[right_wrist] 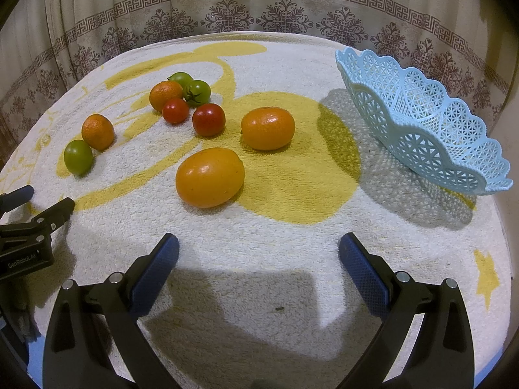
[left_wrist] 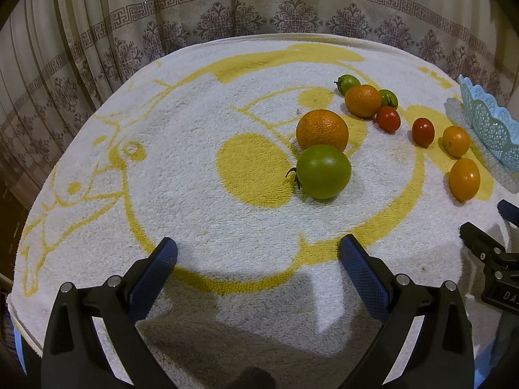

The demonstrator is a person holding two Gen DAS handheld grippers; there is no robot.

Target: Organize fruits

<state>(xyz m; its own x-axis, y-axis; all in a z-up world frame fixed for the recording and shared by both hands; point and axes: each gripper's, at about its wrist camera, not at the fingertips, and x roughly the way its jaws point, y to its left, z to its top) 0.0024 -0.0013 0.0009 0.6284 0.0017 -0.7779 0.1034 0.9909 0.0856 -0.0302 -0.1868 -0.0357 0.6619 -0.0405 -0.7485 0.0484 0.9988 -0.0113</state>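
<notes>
Several fruits lie loose on a white and yellow towel (left_wrist: 181, 201) (right_wrist: 292, 259). A big green tomato (left_wrist: 323, 171) (right_wrist: 78, 157) touches a rough orange (left_wrist: 322, 130) (right_wrist: 97, 131). Further back sit another orange (left_wrist: 362, 100) (right_wrist: 166, 95), two small green tomatoes (left_wrist: 348, 82) (right_wrist: 198, 92) and two red tomatoes (left_wrist: 388, 119) (right_wrist: 208, 119). Two smooth orange fruits (left_wrist: 464, 179) (right_wrist: 210, 177) lie nearest the empty light-blue lattice basket (left_wrist: 486, 129) (right_wrist: 421, 120). My left gripper (left_wrist: 258, 253) (right_wrist: 26, 207) is open and empty, short of the green tomato. My right gripper (right_wrist: 259, 249) (left_wrist: 486, 236) is open and empty too.
The towel covers a round table whose far edge meets a patterned beige curtain (left_wrist: 259, 9) (right_wrist: 259, 6). The basket stands tilted at the right side of the table. Bare towel lies between each gripper and the fruits.
</notes>
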